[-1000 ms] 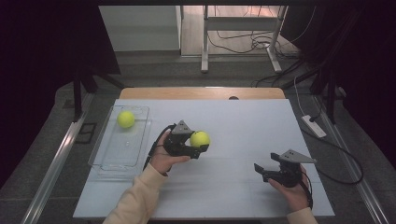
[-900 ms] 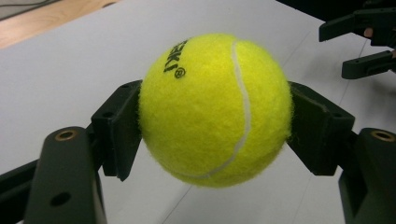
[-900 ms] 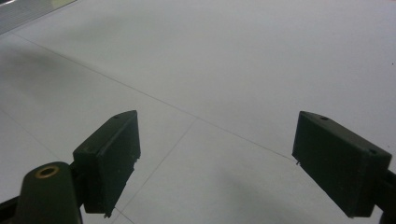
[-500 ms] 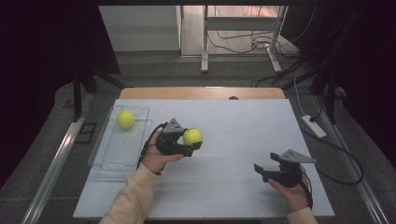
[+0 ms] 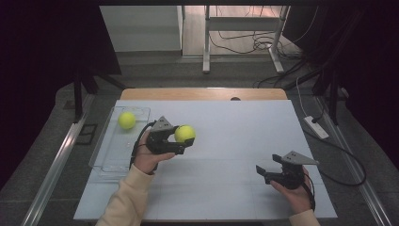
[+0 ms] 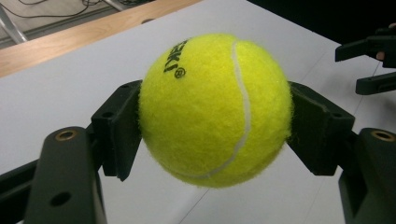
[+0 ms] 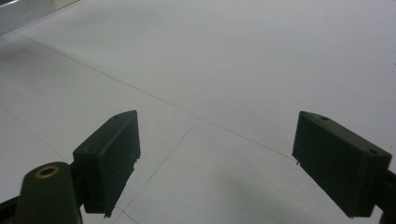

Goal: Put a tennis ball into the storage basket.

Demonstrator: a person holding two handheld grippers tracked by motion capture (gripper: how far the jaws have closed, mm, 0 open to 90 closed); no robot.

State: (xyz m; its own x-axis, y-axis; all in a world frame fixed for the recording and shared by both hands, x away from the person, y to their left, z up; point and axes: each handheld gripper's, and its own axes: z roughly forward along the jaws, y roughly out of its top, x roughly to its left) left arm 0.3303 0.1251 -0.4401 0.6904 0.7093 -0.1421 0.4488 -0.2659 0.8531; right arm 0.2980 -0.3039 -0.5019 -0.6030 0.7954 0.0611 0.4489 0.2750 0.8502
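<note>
**Tennis ball clamped in my left gripper, above the table**

The tennis ball [image 6: 215, 109] sits squeezed between the two black pads of my left gripper [image 5: 181, 140], one pad on each side, clear of the white table [image 5: 235, 122]. Its black lettering faces up and away from me. Just to the left lies a clear plastic tray [image 5: 109, 155] with a second tennis ball [image 5: 126, 120] at its far end. My right gripper [image 5: 264, 172] hangs well apart near the table's right front, jaws spread wide with only bare tabletop between them.
</note>
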